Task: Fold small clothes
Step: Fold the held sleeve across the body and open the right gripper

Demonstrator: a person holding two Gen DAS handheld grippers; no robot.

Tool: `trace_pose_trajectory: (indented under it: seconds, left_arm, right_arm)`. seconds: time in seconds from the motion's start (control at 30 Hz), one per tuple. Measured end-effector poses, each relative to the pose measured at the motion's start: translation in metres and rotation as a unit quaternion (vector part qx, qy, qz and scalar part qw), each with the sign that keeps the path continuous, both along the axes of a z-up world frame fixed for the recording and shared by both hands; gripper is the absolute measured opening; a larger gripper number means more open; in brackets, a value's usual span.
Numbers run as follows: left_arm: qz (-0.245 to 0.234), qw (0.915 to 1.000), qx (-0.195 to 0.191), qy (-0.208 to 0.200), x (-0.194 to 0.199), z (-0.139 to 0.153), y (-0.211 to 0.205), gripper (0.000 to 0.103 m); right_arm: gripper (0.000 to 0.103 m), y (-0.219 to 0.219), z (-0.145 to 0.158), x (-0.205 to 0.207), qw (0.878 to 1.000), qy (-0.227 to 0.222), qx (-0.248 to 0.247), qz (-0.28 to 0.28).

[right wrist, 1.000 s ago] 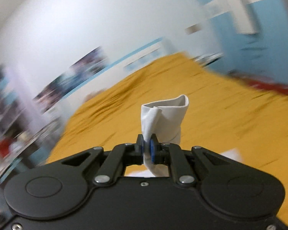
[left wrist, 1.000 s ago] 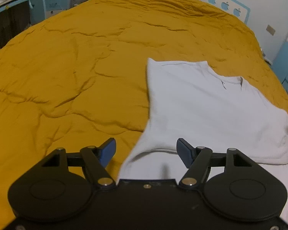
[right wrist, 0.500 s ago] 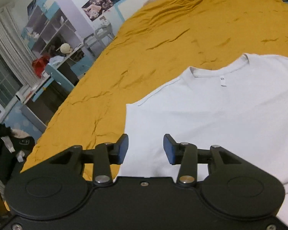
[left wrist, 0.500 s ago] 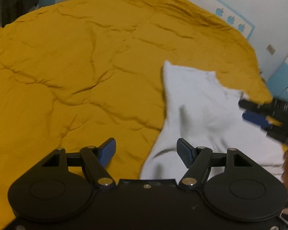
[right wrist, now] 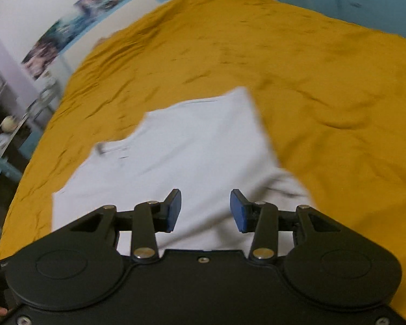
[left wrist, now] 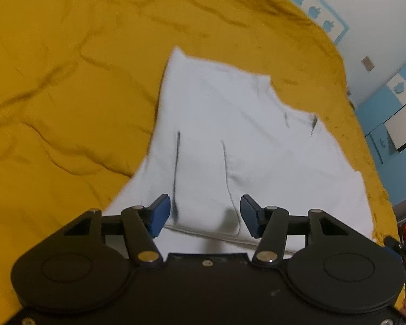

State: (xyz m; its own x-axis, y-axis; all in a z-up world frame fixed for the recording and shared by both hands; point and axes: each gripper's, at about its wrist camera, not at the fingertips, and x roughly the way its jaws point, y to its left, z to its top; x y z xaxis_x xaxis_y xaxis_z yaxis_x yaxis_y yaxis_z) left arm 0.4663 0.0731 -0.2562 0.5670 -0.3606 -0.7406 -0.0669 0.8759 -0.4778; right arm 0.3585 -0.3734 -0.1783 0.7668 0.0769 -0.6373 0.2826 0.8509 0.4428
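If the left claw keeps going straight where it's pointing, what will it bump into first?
Most likely the white shirt lying on the yellow bedspread. The left claw is open and empty, angled down at the cloth; nothing else seems in its way.

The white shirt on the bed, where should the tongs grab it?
Best guess: pinch the white shirt at its near hem, coming from the near side. That edge lies flat on the yellow bedspread, right before the open left tongs.

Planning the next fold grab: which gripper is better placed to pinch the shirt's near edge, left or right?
Left, probably. The left gripper, whose jaws have just been closing, stands open with the white shirt's near hem between its pads. The right gripper is open over plain fabric.
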Motion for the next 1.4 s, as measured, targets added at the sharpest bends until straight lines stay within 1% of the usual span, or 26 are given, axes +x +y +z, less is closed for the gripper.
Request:
trace_pose_trajectory:
  seconds: [0.03,0.07,0.13,0.17,0.2,0.23,0.27,0.4,0.43,0.47,0.5,0.57,0.6,0.67,0.73,0.8,0.87,0.9,1.0,1.03,1.1,1.17,1.23,1.3,1.37,1.4]
  left_arm:
    - [0.003,1.0000,0.000,0.009,0.004,-0.005,-0.002,0.047]
    - [0.008,0.9999,0.003,0.013,0.006,-0.008,-0.004,0.037]
    - [0.017,0.9998,0.007,0.012,0.010,-0.010,-0.004,0.027]
    - [0.021,0.9997,0.001,0.012,0.010,-0.011,-0.002,0.021]
    - [0.027,0.9995,-0.006,0.013,0.010,-0.011,0.001,0.017]
    - [0.030,0.9994,-0.011,0.014,0.009,-0.011,0.003,0.010]
    - [0.030,0.9993,-0.014,0.014,0.009,-0.012,0.006,0.006]
    - [0.033,0.9993,-0.015,0.005,0.005,-0.008,0.009,0.003]
    - [0.033,0.9994,-0.012,0.000,0.003,-0.006,0.008,0.003]
    - [0.032,0.9994,-0.005,-0.008,0.000,-0.004,0.007,0.002]
    - [0.033,0.9993,0.001,-0.017,-0.003,-0.001,0.006,0.002]
    - [0.044,0.9982,0.007,-0.040,-0.010,0.009,0.010,0.002]
    - [0.048,0.9975,0.000,-0.052,-0.013,0.014,0.013,0.002]
    - [0.042,0.9973,0.000,-0.061,-0.017,0.018,0.016,0.002]
    - [0.035,0.9986,0.011,-0.039,-0.012,0.008,0.014,0.002]
    - [0.031,0.9992,0.026,-0.006,-0.004,-0.010,0.010,0.002]
    - [0.025,0.9989,0.039,-0.003,-0.004,-0.019,0.007,0.006]
    - [0.022,0.9986,0.047,-0.006,-0.004,-0.020,0.006,0.007]
    - [0.020,0.9982,0.056,0.001,-0.003,-0.012,0.006,0.013]
    - [0.018,0.9983,0.055,0.006,-0.003,-0.008,0.006,0.013]
    - [0.015,0.9976,0.068,0.007,-0.004,0.003,0.005,0.022]
    - [0.010,0.9970,0.077,0.001,-0.012,0.019,0.008,0.042]
    - [0.004,0.9948,0.101,-0.009,-0.029,0.035,0.010,0.055]
    - [-0.009,0.9913,0.129,-0.023,-0.050,0.053,0.012,0.060]
    - [-0.021,0.9890,0.143,-0.030,-0.075,0.066,0.015,0.071]
    - [-0.027,0.9881,0.147,-0.034,-0.089,0.070,0.017,0.075]
  right_arm:
    - [0.042,-0.007,-0.004,-0.004,1.000,0.004,0.006,-0.006]
    - [0.042,-0.014,-0.009,-0.010,1.000,0.007,0.011,-0.009]
    - [0.042,-0.016,-0.016,-0.007,1.000,0.010,0.024,-0.014]
    - [0.042,-0.022,-0.021,-0.012,0.999,0.010,0.039,-0.017]
    - [0.042,-0.022,-0.024,-0.009,0.999,0.009,0.051,-0.016]
    - [0.042,-0.022,-0.027,-0.005,0.998,0.007,0.065,-0.018]
    - [0.042,-0.027,-0.031,-0.013,0.997,0.006,0.074,-0.020]
    - [0.041,-0.032,-0.046,-0.003,0.993,0.006,0.106,-0.050]
    - [0.031,-0.033,-0.048,-0.001,0.992,0.002,0.112,-0.056]
    - [0.010,-0.034,-0.048,0.000,0.992,-0.002,0.114,-0.062]
    - [0.006,-0.035,-0.048,0.000,0.991,0.000,0.115,-0.064]
    - [0.005,-0.037,-0.044,-0.002,0.990,0.002,0.124,-0.068]
    - [0.005,-0.037,-0.039,-0.006,0.990,-0.005,0.126,-0.069]
    - [0.004,-0.038,-0.030,-0.014,0.992,-0.010,0.102,-0.071]
    - [0.004,-0.038,-0.034,-0.017,0.993,-0.005,0.092,-0.067]
    - [0.003,-0.039,-0.048,-0.013,0.993,0.017,0.086,-0.073]
    - [0.002,-0.040,-0.062,-0.012,0.992,0.028,0.093,-0.078]
    - [0.002,-0.041,-0.065,-0.013,0.992,0.026,0.093,-0.079]
    - [0.002,-0.036,-0.059,-0.015,0.994,0.024,0.078,-0.075]
    - [0.005,-0.034,-0.055,-0.015,0.995,0.025,0.072,-0.071]
    - [0.015,-0.031,-0.046,-0.017,0.996,0.025,0.061,-0.066]
    - [0.016,-0.029,-0.035,-0.023,0.997,0.025,0.047,-0.058]
    - [0.017,-0.026,-0.024,-0.030,0.998,0.020,0.033,-0.044]
    - [0.020,-0.022,-0.012,-0.042,0.999,0.016,0.015,-0.023]
    - [0.029,-0.017,0.001,-0.058,1.000,0.010,-0.007,0.003]
    - [0.031,-0.013,0.009,-0.069,0.999,0.007,-0.025,0.019]
